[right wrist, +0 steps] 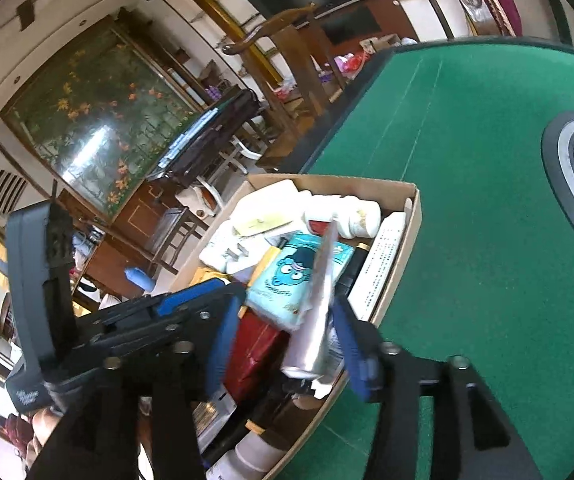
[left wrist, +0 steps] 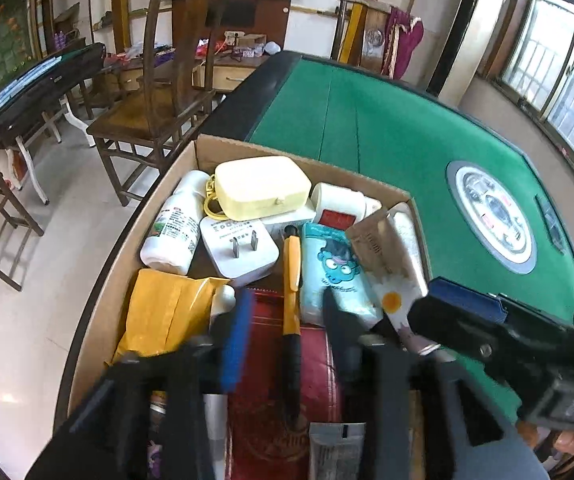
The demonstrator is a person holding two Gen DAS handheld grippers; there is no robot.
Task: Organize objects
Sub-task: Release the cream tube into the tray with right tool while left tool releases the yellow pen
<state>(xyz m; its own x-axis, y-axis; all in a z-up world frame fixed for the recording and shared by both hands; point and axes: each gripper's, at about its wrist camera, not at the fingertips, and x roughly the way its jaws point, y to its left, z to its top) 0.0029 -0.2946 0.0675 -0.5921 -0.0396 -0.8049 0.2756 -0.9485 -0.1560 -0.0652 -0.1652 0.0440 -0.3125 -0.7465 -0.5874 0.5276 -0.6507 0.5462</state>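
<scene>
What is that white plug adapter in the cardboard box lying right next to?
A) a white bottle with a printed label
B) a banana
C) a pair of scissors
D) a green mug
A: in the left wrist view the white plug adapter lies beside the white bottle inside the cardboard box.

Silver tube [right wrist: 319, 312] btwn open right claw [right wrist: 287, 340]

Matt brown cardboard box [left wrist: 151, 216] sitting on rough green felt table [left wrist: 407, 140], glossy yellow plastic case [left wrist: 261, 188] lying at its twelve o'clock, shiny metallic tube [right wrist: 317, 320] gleaming, polished dark wooden chair [left wrist: 159, 92] standing beyond
</scene>
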